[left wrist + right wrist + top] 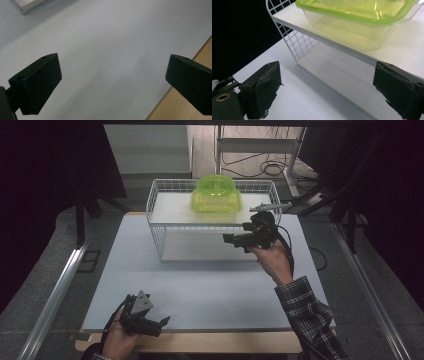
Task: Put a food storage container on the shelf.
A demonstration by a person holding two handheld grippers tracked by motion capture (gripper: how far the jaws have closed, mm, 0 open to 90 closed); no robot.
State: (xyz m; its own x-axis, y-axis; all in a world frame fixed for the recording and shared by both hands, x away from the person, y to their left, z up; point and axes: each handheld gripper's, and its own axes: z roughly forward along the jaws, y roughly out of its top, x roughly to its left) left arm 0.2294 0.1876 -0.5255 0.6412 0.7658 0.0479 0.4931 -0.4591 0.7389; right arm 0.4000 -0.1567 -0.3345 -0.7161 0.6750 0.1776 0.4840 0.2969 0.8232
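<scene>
Your right gripper [235,240], jaws wide apart and empty, sits centre-right by the rack [160,225], lined up for the green box [216,195] on its upper shelf at top centre. Your left gripper [159,324], also apart, rests at the worktop's [200,290] bottom-left edge, out of the way.

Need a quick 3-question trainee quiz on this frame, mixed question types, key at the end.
1. True or false: the green container sits on the lower shelf of the wire rack.
2. Which gripper is nearer the rack: A) left gripper B) right gripper?
3. What, if anything, is between the right gripper's jaws?

Key:
1. False. It sits on the upper shelf, lid on.
2. B. The right gripper is held up at the rack's front right; the left gripper is low, by the near edge of the table.
3. Nothing. The jaws stand wide apart, as do the left gripper's.
</scene>
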